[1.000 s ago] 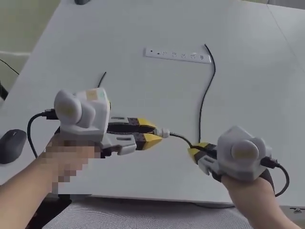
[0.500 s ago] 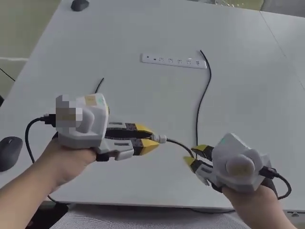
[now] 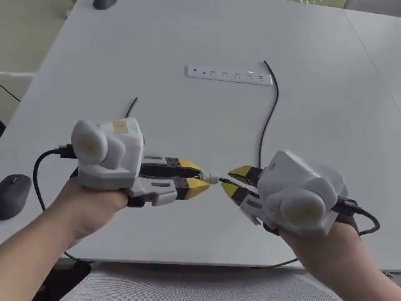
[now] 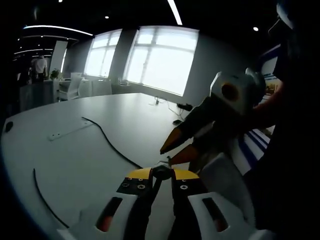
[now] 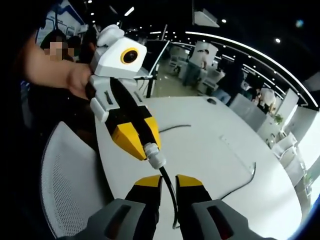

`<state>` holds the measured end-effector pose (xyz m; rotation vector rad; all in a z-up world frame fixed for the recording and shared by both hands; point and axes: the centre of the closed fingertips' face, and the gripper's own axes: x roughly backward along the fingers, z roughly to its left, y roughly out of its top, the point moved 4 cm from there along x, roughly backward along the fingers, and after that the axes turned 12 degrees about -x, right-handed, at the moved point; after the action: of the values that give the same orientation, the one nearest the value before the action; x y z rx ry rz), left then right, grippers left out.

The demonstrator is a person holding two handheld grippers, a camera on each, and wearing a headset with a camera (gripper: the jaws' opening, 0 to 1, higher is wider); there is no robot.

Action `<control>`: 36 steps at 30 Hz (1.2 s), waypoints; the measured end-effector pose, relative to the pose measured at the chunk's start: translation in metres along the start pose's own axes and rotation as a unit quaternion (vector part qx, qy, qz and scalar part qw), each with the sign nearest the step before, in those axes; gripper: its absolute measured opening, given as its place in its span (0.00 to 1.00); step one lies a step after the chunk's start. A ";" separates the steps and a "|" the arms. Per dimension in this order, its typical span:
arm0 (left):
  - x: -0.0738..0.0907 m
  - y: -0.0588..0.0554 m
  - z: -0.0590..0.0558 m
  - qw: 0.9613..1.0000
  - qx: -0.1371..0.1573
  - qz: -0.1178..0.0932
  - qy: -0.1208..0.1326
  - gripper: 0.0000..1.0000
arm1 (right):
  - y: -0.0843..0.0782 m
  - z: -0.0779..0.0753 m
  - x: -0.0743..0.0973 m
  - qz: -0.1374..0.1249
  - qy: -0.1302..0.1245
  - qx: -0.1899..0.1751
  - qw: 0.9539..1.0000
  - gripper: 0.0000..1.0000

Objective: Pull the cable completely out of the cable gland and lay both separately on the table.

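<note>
Right gripper (image 3: 226, 177) moving up cable (image 3: 267, 128) close to cable gland (image 3: 212, 179), jaws spread, regripping. Left gripper (image 3: 200, 180) pinching gland. Cable not yet out.

Cable gland (image 3: 213, 179): at left gripper (image 3: 202, 180) tips, just left of right gripper (image 3: 227, 179).
Power strip (image 3: 230, 74): on table (image 3: 188, 119), behind both.
Mouse (image 3: 12, 195): far left.

Smooth matt table (image 3: 188, 37) — plastic cable gland (image 3: 212, 179)

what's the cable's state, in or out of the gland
In. The black cable enters the white cable gland with no gap; the left gripper pinches the gland.
</note>
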<state>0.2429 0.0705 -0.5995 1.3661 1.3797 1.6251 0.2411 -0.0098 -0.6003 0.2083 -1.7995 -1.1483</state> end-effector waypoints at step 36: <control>-0.003 -0.004 0.006 1.000 0.005 0.002 0.003 0.15 | -0.014 -0.010 -0.013 0.011 -0.004 -0.029 0.999 0.00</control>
<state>0.2490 0.0711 -0.6048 1.3716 1.3916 1.6288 0.2506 -0.0162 -0.6183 0.1483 -1.7690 -1.1861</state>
